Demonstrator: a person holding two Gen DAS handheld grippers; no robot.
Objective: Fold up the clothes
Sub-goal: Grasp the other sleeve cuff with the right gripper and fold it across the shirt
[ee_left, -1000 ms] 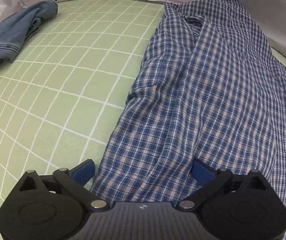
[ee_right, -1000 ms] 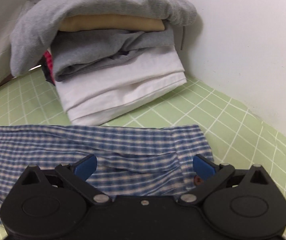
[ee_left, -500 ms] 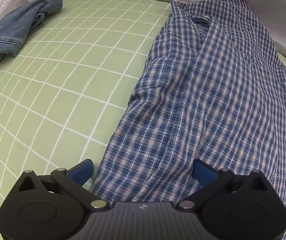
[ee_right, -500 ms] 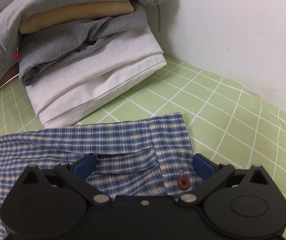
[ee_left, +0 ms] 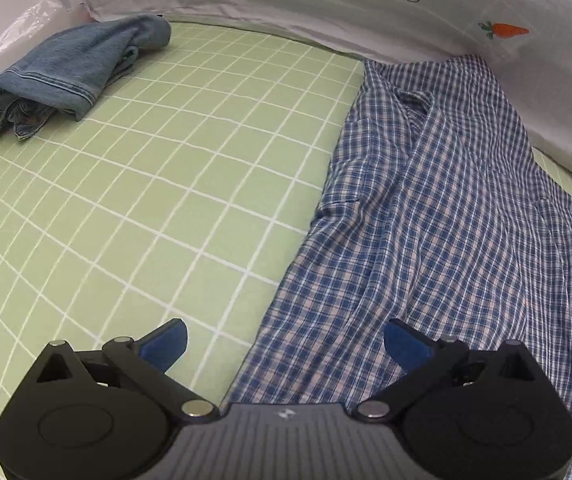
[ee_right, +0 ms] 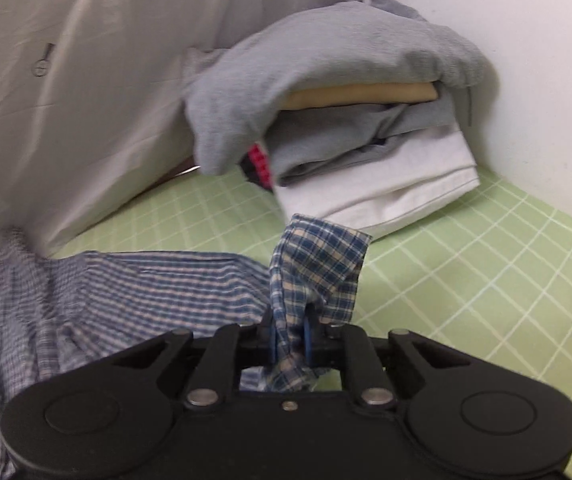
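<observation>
Plaid shirt: folding barely begun.
The right tool (ee_right: 289,340) is closing, pinching a sleeve cuff of the plaid shirt (ee_left: 425,220), which is lying unfolded on the green grid sheet (ee_left: 146,200); the left tool (ee_left: 286,344) is hovering released over its edge; a folded stack (ee_right: 365,140) is sitting finished.

Right gripper clamps the cuff

The right gripper (ee_right: 289,338), wide apart before, is closing on the plaid shirt (ee_right: 317,268) cuff, now bunched and lifted off the green checked sheet (ee_right: 465,280).

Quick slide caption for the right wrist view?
Right claw closing on plaid shirt cuff beside stacked folded clothes.
</observation>
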